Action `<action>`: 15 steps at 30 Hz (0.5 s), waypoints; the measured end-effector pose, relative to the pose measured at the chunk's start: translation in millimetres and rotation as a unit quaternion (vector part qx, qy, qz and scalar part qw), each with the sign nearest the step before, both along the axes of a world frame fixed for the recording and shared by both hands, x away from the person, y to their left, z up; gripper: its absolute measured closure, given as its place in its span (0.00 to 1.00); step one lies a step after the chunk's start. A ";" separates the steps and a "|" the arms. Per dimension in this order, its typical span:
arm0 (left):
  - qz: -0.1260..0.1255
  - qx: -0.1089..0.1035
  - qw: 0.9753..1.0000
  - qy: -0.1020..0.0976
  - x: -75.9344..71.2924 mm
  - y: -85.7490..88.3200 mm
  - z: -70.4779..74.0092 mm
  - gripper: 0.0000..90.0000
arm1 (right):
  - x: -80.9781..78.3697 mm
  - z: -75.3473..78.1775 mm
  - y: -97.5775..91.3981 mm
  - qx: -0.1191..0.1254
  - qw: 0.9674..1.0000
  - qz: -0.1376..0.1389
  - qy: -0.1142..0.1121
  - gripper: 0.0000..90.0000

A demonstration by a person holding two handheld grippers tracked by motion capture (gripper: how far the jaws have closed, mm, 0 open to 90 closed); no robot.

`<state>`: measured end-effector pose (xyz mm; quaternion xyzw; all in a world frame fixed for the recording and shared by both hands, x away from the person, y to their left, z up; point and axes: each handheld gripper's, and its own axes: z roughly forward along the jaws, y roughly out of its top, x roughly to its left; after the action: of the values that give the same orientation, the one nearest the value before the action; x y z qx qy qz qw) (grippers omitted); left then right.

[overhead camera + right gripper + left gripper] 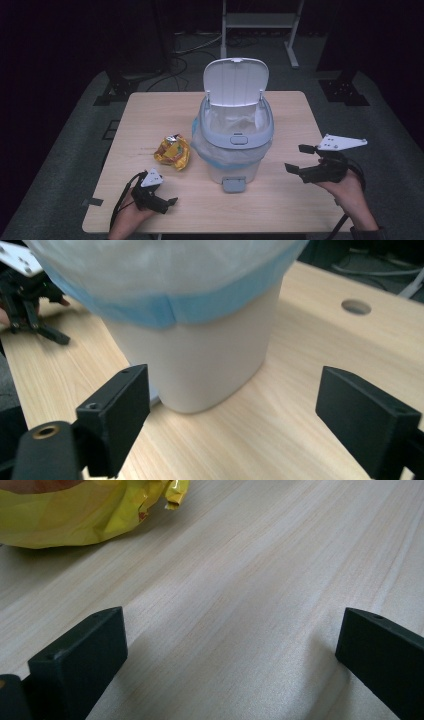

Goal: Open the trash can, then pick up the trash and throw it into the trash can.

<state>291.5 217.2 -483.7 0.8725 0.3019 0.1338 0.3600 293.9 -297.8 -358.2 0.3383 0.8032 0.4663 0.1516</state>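
Both hands are coming in at the bottom of the high view. Left gripper (161, 199) is sitting low on the desk (280, 210) at lower left, jaws spread, empty. Right gripper (299, 159) is hovering at lower right, jaws wide apart too. Bin (235, 127) is standing mid-frame, lid up, with a yellow wrapper (172, 152) lying just left of it.

1. Pedal bin (235, 145): white body, grey rim, stands upright at table centre. Lid (235, 80) is flipped open and stands near vertical at the far side. Grey pedal (233, 184) faces the near edge.
2. Bin liner (220, 150): translucent with a blue hem, folded out over the rim.
3. Yellow wrapper (173, 152): crumpled foil, lies flat just left of the bin.
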 end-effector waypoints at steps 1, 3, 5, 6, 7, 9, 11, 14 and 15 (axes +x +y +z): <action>0.000 0.000 1.000 0.000 -0.1 0.0 0.0 0.00 | 0.4 -3.6 -0.2 -0.002 1.000 -0.005 0.004 0.14; 0.001 0.000 1.000 0.000 -0.2 0.0 0.0 0.00 | 1.2 -10.9 -0.6 -0.009 1.000 -0.015 0.009 0.14; 0.001 0.000 1.000 0.000 -0.3 -0.1 0.0 0.00 | 2.0 -19.1 -1.9 -0.010 1.000 -0.016 0.017 0.13; 0.001 0.000 1.000 0.000 -0.3 0.0 0.0 0.00 | 2.1 -21.9 -2.3 -0.011 1.000 -0.016 0.018 0.12; 0.001 0.000 1.000 0.000 -0.3 0.0 0.0 0.00 | 2.0 -25.4 -2.6 -0.013 1.000 -0.018 0.020 0.11; 0.001 0.000 1.000 0.000 -0.3 0.0 0.0 0.00 | 1.6 -32.7 -3.2 -0.015 0.999 -0.021 0.021 0.10; 0.001 0.000 1.000 0.000 -0.3 0.0 0.0 0.00 | 1.4 -41.4 -3.9 -0.021 0.999 -0.025 0.018 0.08; 0.002 -0.002 1.000 0.000 -0.4 -0.3 -0.2 0.00 | 1.3 -51.4 -4.8 -0.030 0.999 -0.025 0.016 0.08; 0.002 -0.001 1.000 -0.001 -0.3 -0.2 -0.1 0.00 | 1.4 -54.5 -5.5 -0.032 0.999 -0.028 0.014 0.08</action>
<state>291.3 217.0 -483.9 0.8714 0.3032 0.1346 0.3614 295.2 -303.3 -412.7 0.3620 0.8101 0.4311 0.1639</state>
